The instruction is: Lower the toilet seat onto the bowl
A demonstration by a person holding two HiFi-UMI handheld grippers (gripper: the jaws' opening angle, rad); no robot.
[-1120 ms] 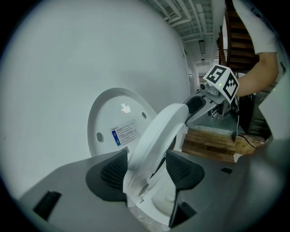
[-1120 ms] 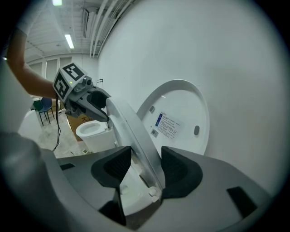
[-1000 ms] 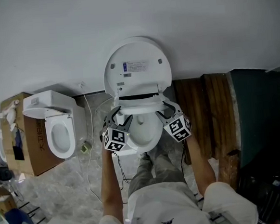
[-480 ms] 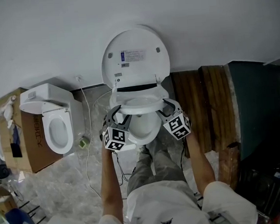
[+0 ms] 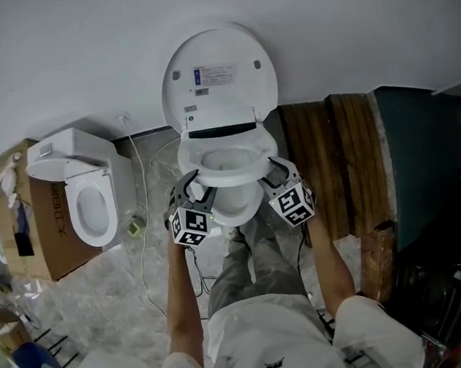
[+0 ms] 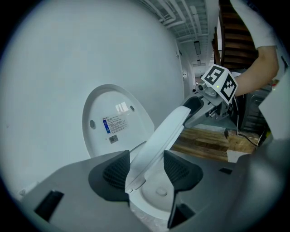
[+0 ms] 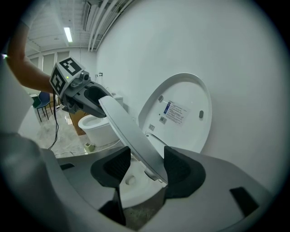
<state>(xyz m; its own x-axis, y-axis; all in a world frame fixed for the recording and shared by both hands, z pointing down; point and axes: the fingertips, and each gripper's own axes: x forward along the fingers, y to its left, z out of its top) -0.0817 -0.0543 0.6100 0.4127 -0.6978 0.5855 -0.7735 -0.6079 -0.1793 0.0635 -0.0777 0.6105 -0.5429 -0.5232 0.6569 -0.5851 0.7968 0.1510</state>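
The left hand-held gripper (image 5: 192, 186) and right hand-held gripper (image 5: 271, 173) each clamp a side of the toilet seat (image 5: 232, 178), the left's jaws having just eased slightly. The seat hangs tilted, partway down above the bowl (image 5: 237, 211), lid (image 5: 218, 77) upright on the far side; the final lowering remains.

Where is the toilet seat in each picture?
Head view: toilet seat in the centre, just below the raised lid.
Left gripper view: seat slants from bottom centre up to the right.
Right gripper view: seat slants from bottom centre up to the left.
Shared landmark: the labelled lid.
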